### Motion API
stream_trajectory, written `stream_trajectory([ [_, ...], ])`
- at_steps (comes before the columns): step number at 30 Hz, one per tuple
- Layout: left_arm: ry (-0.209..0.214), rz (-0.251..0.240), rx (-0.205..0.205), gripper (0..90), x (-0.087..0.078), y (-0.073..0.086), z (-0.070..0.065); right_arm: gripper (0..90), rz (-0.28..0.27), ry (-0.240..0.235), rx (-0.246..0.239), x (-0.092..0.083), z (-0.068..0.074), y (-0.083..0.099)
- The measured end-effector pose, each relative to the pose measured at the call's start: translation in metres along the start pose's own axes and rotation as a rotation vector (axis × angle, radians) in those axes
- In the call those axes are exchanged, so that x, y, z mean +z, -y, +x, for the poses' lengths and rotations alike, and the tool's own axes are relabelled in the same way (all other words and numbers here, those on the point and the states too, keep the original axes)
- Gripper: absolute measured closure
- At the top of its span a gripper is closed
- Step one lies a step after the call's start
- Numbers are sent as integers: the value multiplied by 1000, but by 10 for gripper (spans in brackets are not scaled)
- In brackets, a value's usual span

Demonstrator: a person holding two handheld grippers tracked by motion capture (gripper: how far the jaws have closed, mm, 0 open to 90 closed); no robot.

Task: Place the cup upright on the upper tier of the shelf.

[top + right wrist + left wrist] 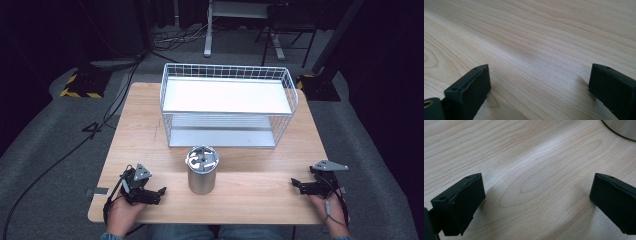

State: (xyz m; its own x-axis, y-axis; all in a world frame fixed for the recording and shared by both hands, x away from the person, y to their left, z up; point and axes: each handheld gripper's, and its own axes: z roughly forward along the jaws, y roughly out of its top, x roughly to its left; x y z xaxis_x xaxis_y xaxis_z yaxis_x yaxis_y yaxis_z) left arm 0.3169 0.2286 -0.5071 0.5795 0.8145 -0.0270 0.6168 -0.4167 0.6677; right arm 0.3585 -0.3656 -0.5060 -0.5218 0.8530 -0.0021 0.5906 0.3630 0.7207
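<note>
A steel canister (202, 170) with a slotted lid is seen standing upright on the wooden surface (250, 195), between the two tongs and slightly ahead of both, nearer to the left tongs (161, 193) than to the right tongs (293, 184). In the left gripper view its curved metal base (621, 128) is glimpsed at the upper right, well beyond the jaw tips. Both tongs are held low over the surface near its front edge, each with its jaws spread wide apart and nothing between them; bare wood grain is seen between the jaws in both gripper views. Beyond the canister, farther from the tongs, a white wire rack (228, 105) with two shelves is set squarely on the surface. The work is judged to be at its very start, with the canister untouched and no reach yet made. The next move would call for one of the tongs to be brought in level with the canister's wall, jaws kept wide enough to pass around it, before closing firmly on the smooth metal.
</note>
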Motion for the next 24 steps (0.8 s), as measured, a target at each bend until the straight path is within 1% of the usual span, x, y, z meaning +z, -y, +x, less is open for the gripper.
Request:
stream_trajectory([
  [5,-3,12,3,0,-2,0,-1,45,-1,0,-1,0,0,0],
  [8,0,13,3,0,-4,0,-2,68,-5,-2,-3,-1,1,0],
  [9,-7,7,12,0,-7,-1,-2,68,-5,-2,-3,-1,1,0],
  [10,-12,-19,18,0,-14,-3,-3,78,-9,-4,-7,-1,1,0],
  [11,-12,-19,18,0,-14,-3,-3,81,-10,-5,-8,-1,1,0],
  [13,-14,-49,20,0,-21,-5,-4,83,-11,-5,-8,-1,1,1],
  [14,-5,-83,15,0,-28,-7,-7,90,-12,-2,-7,-1,1,1],
  [15,-5,-83,15,0,-28,-7,-7,92,-13,-2,-7,-1,1,1],
  [16,-3,-94,25,0,-31,-8,-7,92,-13,-2,-7,-1,1,1],
  [17,3,-107,24,0,-33,-9,-9,94,-14,-2,-7,-1,1,1],
  [18,12,-130,37,0,-37,-10,-11,96,-14,-1,-6,-1,1,1],
  [19,22,-139,32,0,-39,-11,-12,100,-14,-1,-3,-1,1,1],
  [20,26,-149,43,0,-41,-12,-13,112,-15,3,3,-2,0,1],
  [21,38,-167,41,0,-44,-13,-15,112,-15,3,3,-2,0,1],
  [24,56,-221,46,0,-52,-16,-20,121,-19,9,7,-2,0,1],
])
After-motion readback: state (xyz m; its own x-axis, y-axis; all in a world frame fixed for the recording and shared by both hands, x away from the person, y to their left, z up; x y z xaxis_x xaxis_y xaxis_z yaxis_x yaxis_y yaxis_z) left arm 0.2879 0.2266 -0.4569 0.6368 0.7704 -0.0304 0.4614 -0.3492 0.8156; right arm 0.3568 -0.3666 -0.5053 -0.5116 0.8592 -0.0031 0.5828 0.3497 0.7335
